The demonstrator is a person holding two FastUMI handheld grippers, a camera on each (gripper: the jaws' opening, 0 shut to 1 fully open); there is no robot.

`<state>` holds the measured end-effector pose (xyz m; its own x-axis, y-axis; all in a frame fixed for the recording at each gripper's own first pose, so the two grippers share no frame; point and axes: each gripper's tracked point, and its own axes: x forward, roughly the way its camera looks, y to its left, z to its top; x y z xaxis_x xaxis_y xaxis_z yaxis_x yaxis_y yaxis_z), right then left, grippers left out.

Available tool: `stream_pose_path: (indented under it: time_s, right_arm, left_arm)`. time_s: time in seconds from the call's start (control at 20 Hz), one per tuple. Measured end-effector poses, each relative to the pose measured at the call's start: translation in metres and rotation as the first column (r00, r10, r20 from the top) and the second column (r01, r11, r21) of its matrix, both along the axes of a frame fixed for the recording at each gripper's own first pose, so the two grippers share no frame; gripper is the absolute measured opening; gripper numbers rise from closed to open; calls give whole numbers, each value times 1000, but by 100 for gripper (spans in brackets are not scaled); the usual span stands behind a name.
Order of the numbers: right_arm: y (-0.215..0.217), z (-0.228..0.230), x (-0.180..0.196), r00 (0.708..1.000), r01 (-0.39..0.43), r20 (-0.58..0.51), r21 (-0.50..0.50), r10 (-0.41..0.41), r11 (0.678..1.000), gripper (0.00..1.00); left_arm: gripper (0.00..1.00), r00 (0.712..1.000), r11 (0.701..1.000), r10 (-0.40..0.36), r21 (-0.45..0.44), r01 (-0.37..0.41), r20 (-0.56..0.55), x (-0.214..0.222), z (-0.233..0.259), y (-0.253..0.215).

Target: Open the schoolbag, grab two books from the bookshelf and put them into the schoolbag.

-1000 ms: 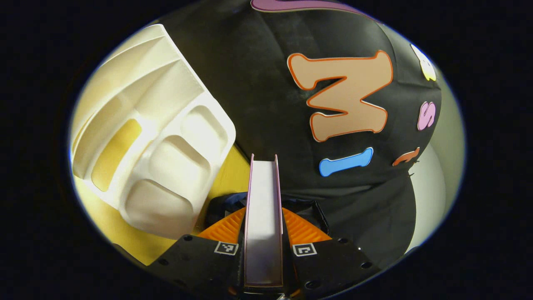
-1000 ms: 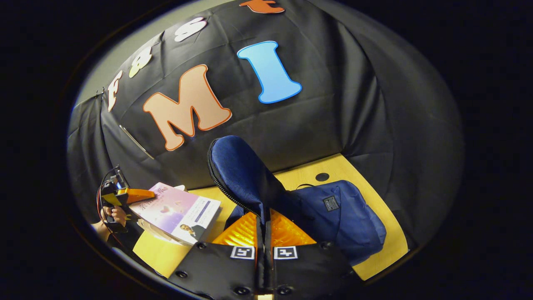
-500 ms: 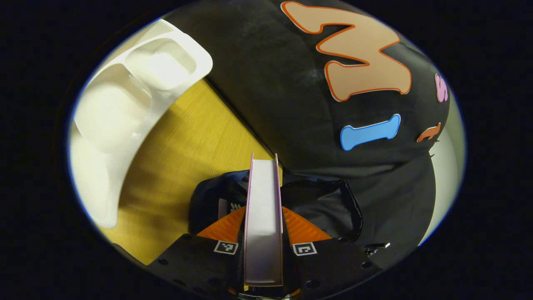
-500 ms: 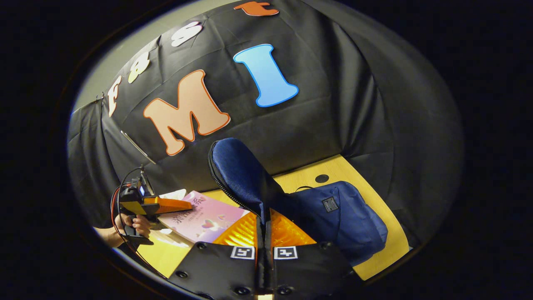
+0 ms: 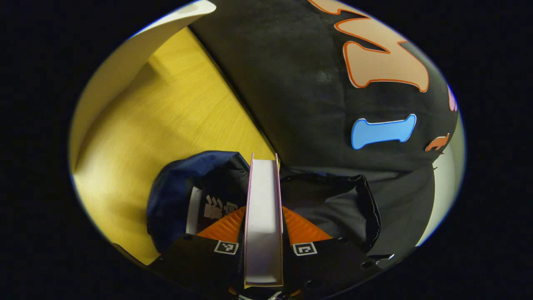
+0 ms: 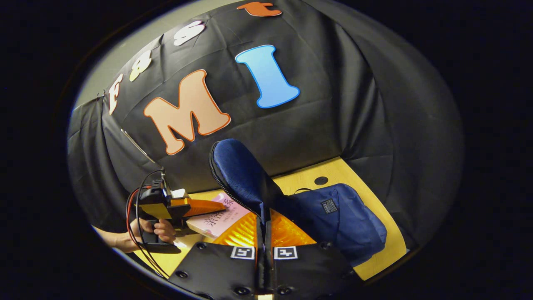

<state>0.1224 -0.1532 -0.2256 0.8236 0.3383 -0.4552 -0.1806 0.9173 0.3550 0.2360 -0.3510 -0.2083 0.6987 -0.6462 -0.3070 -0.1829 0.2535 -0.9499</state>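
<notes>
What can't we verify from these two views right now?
- Inside of the navy fabric schoolbag: whether a first book is already in; right gripper view, raised flap hides it.
- Pink-covered book: its far end; left gripper view, the dark bag opening hides it.
- White plastic bookshelf: its contents; left gripper view, edge cuts it.

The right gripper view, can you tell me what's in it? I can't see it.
The right gripper pinches the blue schoolbag's flap and holds it up, its jaws shut on the cloth. Beside it, a hand holds the left gripper, which grips a pink book near the schoolbag on the yellow table.
</notes>
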Motion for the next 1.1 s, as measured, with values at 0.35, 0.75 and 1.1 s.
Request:
stream_pose_path:
  time_s: [0.35,0.75,1.1]
  right_arm:
    - [8,2,2,1000,0,10,15,0,1000,3]
    - [11,-7,2,1000,-3,7,-3,3,1000,0]
    - [17,-21,-4,999,-32,-21,-16,32,999,3]
  left_arm:
    - [33,998,996,42,-71,-46,-53,2,-18,-30]
    - [39,985,999,27,-18,-31,-173,-2,-55,-46]
    - [81,965,921,-184,309,236,-187,-31,-69,-45]
